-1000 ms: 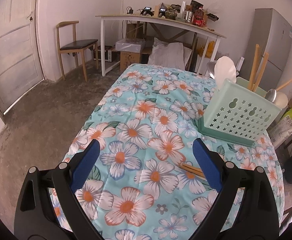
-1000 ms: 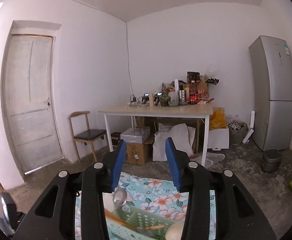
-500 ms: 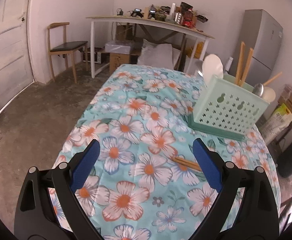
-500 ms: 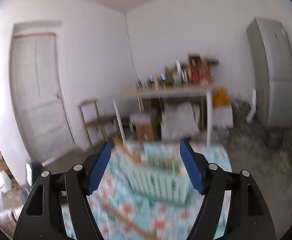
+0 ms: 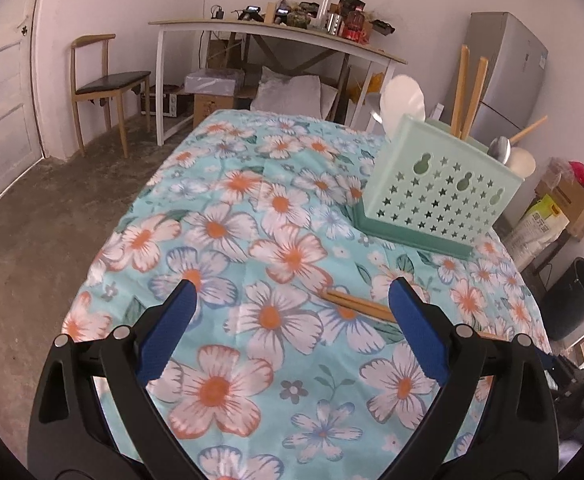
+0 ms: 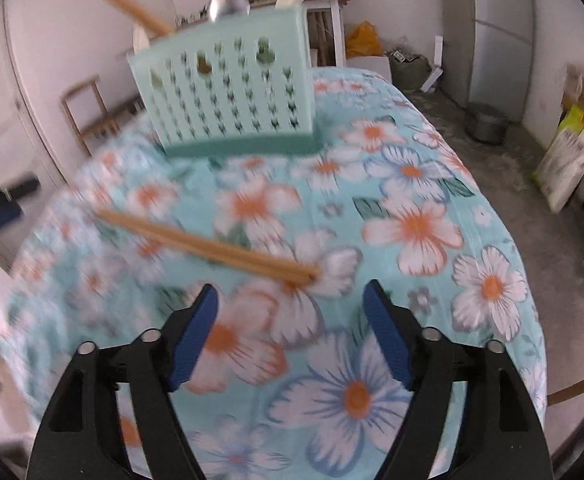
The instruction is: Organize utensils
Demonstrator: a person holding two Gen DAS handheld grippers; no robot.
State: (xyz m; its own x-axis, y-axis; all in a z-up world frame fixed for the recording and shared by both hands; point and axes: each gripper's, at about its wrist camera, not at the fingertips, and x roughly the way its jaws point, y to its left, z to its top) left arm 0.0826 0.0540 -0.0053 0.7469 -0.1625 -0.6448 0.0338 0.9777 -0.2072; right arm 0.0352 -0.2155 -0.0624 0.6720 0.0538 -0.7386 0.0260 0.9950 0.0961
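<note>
A mint-green perforated utensil holder (image 5: 437, 190) (image 6: 228, 92) stands on the floral tablecloth (image 5: 252, 240) (image 6: 411, 220), with wooden sticks, a white spatula and a metal spoon upright in it. A pair of wooden chopsticks (image 5: 357, 306) (image 6: 208, 246) lies flat on the cloth. My left gripper (image 5: 292, 296) is open above the cloth, the chopsticks' near end just inside its right finger. My right gripper (image 6: 290, 296) hangs just short of the chopsticks' right end, its jaws opening with nothing between them.
The table's edges drop to a bare concrete floor on all sides. Behind stand a wooden chair (image 5: 100, 80), a white work table (image 5: 276, 36) piled with clutter, boxes and bags below it, a grey fridge (image 5: 507, 72) and a black bin (image 5: 575, 300).
The right gripper swung down from facing the far wall to the tabletop and chopsticks, its jaws widening. The left gripper sank slightly toward the cloth.
</note>
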